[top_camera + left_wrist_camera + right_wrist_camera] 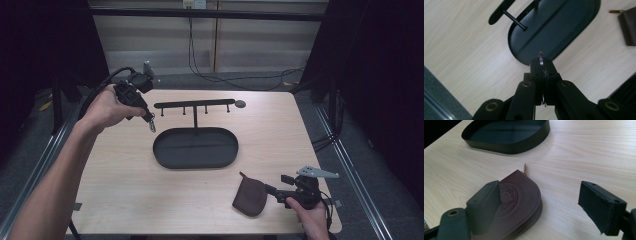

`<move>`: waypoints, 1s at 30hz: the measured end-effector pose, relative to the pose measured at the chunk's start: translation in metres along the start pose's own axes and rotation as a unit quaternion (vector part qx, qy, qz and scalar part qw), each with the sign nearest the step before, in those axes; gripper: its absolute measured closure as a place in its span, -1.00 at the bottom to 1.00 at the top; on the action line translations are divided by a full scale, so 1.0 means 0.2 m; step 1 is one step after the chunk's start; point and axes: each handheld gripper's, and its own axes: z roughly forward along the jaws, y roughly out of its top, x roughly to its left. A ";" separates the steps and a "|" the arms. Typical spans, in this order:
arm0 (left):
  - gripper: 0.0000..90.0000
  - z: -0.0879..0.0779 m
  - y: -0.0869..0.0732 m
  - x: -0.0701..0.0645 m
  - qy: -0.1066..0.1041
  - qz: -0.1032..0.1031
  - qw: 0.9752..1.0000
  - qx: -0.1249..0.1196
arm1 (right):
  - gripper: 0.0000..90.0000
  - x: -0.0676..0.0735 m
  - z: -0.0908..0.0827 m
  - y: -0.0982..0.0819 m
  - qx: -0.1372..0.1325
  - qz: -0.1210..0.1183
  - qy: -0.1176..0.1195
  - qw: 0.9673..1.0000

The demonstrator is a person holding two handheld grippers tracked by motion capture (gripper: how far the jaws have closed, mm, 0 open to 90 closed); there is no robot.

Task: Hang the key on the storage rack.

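Keyring (540, 60), thin bright metal seen edge-on, sits clenched in the left gripper (541, 65); right gripper (541, 202) gapes released.

A lab-like recording booth; black curtains (45, 45) flank the pale wooden tabletop (125, 190); behind it, cables (225, 77) trail over grey floor from a wall socket (194, 4); metal rails (360, 175) run alongside it.
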 end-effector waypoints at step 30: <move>0.98 0.07 0.19 0.07 -0.001 -0.031 1.000 0.005 | -0.60 0.00 0.00 0.00 -0.001 -0.004 0.007 1.000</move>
